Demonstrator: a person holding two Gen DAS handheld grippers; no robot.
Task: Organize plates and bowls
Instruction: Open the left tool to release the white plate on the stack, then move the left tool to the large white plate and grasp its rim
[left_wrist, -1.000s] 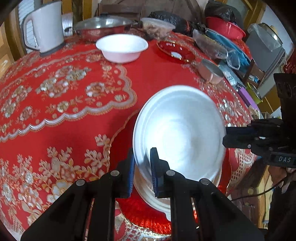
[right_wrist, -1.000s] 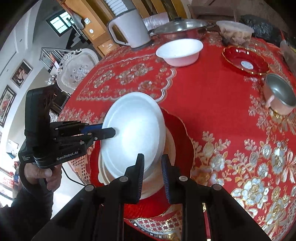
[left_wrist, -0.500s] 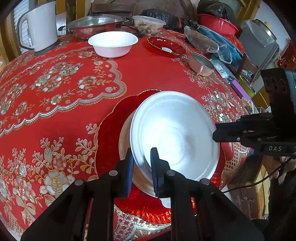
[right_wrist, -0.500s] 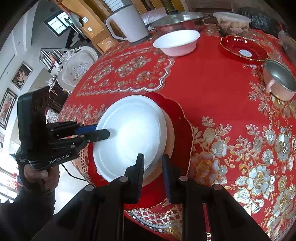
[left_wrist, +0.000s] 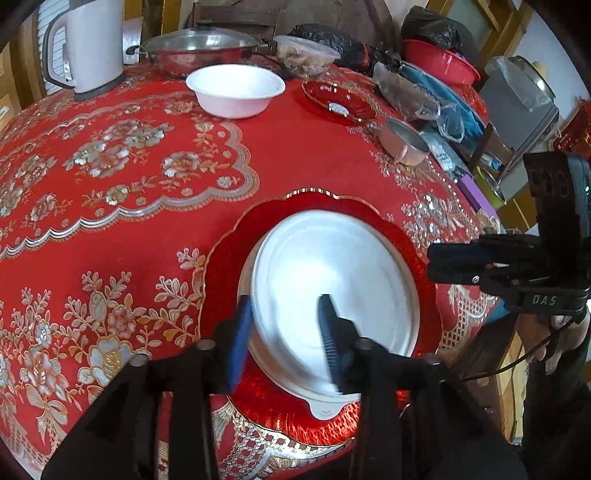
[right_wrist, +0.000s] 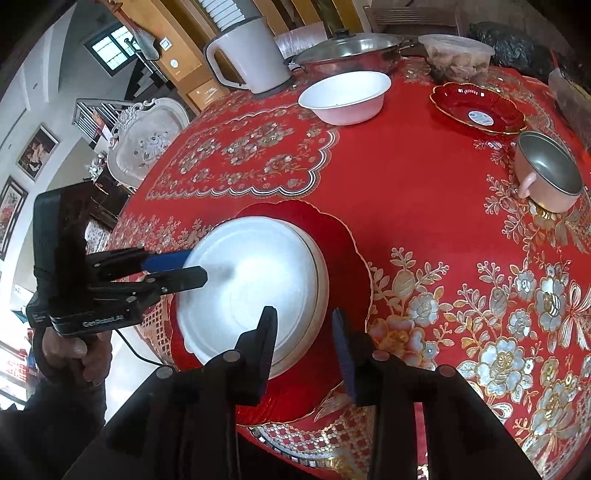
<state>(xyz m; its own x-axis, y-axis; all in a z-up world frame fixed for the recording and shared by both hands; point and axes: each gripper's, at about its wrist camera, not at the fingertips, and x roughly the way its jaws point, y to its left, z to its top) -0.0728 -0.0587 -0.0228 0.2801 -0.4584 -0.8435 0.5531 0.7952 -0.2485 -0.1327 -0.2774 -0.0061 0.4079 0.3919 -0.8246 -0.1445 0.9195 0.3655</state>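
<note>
Both grippers are standing with jaws spread and holding nothing: the left gripper (left_wrist: 284, 325) and the right gripper (right_wrist: 304, 336). The white plate (left_wrist: 332, 280) is lying stacked on a red scalloped plate (left_wrist: 229, 258) right between them, while a white bowl (right_wrist: 345, 96) is sitting well ahead of both.

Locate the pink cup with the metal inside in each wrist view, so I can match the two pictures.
Left wrist view: the pink cup sits in the upper right, just right of the small red glass dish.
Right wrist view: the pink cup sits at the right edge, below the small red glass dish.
Shared landmark: the white bowl in front of the lidded steel pan.
</note>
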